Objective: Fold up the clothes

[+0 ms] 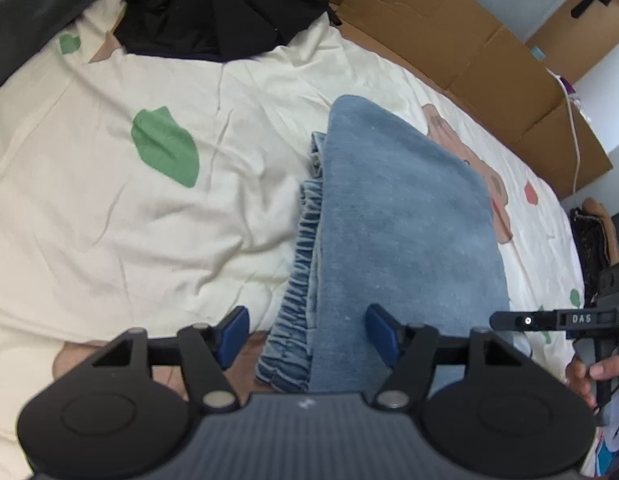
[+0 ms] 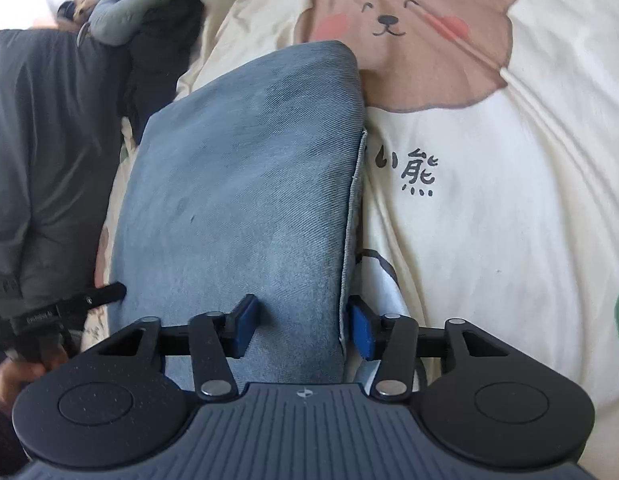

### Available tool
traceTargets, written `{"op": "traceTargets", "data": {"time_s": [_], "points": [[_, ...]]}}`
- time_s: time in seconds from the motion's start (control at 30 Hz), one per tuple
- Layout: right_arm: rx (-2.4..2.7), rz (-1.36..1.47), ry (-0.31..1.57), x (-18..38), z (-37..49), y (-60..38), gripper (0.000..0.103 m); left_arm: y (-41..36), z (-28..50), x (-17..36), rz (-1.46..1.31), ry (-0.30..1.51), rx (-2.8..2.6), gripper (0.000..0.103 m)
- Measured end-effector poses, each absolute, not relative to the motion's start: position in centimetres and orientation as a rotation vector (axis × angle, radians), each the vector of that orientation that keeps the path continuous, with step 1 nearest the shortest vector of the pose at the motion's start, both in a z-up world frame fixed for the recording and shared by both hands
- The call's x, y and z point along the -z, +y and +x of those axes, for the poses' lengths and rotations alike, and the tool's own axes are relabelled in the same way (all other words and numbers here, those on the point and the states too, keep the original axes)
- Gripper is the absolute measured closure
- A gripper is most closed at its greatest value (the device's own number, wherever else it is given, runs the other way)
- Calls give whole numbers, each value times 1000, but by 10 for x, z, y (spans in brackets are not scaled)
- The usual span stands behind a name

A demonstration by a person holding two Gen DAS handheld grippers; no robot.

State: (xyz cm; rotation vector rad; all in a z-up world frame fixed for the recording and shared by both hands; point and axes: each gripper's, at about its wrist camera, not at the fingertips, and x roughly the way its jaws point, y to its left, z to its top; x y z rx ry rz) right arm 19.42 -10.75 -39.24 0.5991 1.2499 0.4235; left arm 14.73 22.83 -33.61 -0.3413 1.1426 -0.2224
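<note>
left tongs (image 1: 307,334) apart over folded jeans (image 1: 405,216); right tongs (image 2: 303,328) straddle the jeans' edge, seemingly unclamped.

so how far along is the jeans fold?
Done: the jeans lie folded into a compact stack on the bear-print bedding. In hand: both grippers sit at its near edge, left gripper wide, right gripper astride a corner; grip unclear. Left: the dark clothes piled at the far end look unfolded.

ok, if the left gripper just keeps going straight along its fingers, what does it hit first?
Most likely the folded blue jeans: the left gripper points down at their near edge, which lies between its open fingers. Depth is unclear in this view.
</note>
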Motion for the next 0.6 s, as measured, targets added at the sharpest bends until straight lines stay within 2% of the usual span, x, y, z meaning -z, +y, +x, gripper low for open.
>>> {"op": "traceTargets", "data": {"time_s": [0.07, 0.33, 0.5, 0.6], "points": [[-418, 599, 1247, 392, 194, -107, 57, 232, 149, 342, -383, 1148, 232, 29], [-441, 694, 1224, 395, 190, -117, 60, 242, 151, 358, -551, 1193, 284, 31], [-450, 679, 1233, 404, 197, -112, 55, 243, 153, 367, -595, 1206, 296, 26], [-455, 677, 1241, 403, 201, -110, 55, 243, 155, 373, -623, 1214, 302, 24]]}}
